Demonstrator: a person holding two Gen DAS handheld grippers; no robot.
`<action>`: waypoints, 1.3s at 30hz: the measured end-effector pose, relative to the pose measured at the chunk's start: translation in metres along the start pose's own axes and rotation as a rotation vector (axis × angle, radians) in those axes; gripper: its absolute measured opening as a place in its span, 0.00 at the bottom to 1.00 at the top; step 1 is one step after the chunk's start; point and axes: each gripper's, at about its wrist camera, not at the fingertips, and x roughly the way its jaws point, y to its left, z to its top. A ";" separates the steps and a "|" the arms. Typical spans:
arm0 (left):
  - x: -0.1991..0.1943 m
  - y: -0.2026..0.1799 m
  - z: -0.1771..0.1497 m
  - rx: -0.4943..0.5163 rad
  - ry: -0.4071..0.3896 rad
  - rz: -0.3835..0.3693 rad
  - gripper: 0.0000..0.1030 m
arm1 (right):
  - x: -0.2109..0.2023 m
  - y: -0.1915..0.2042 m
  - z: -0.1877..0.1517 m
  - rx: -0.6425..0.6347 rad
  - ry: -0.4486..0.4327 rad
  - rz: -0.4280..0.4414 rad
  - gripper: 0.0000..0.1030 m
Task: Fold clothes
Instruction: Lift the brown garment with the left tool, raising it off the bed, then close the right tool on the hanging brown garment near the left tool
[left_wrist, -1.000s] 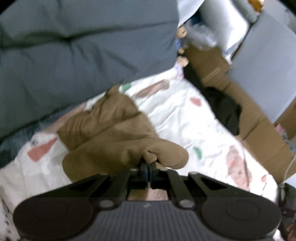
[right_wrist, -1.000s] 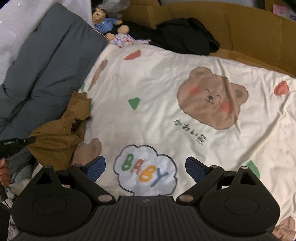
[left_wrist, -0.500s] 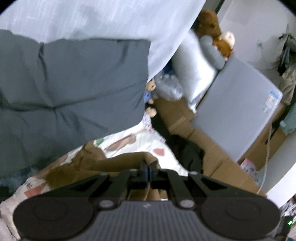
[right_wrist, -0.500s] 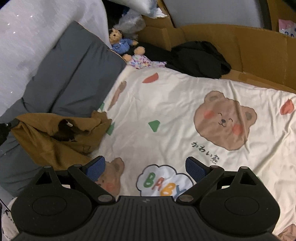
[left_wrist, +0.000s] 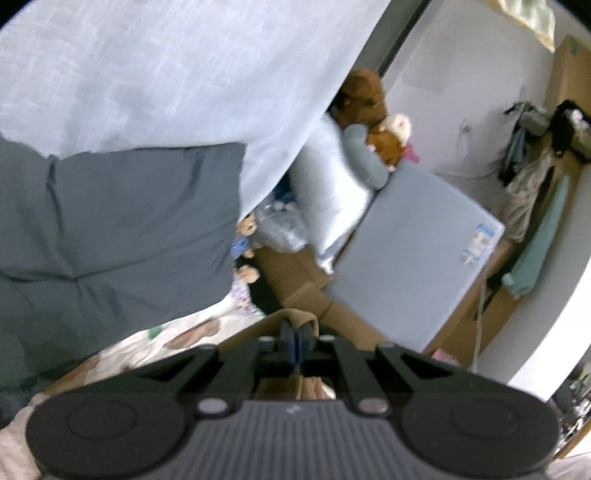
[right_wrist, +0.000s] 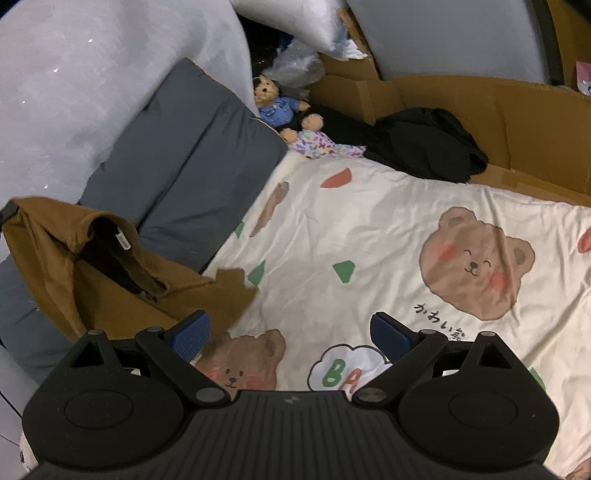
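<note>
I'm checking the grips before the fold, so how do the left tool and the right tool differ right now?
The left tool is shut on the brown garment; the right tool is open and holds nothing. The left tool holds that garment up off the bear-print sheet; the right tool hovers over the sheet. Both have blue pads.

The left wrist view is motion-blurred throughout. There, the left claw (left_wrist: 295, 341) hides nearly all of the brown garment (left_wrist: 291, 318); only a small fold shows beyond the closed pads. In the right wrist view, the garment's near part lies hidden behind the right claw (right_wrist: 291, 334), and the white tag (right_wrist: 123, 240) inside its collar is too small to read.
</note>
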 end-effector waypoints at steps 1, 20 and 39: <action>0.000 -0.002 0.001 -0.002 -0.003 -0.011 0.01 | 0.000 0.002 0.000 -0.006 0.000 0.004 0.94; -0.033 -0.063 0.024 0.017 -0.076 -0.241 0.01 | 0.011 0.064 0.017 -0.116 -0.044 0.158 0.76; -0.091 -0.069 0.038 0.034 -0.120 -0.285 0.02 | 0.053 0.129 0.043 -0.278 -0.068 0.269 0.76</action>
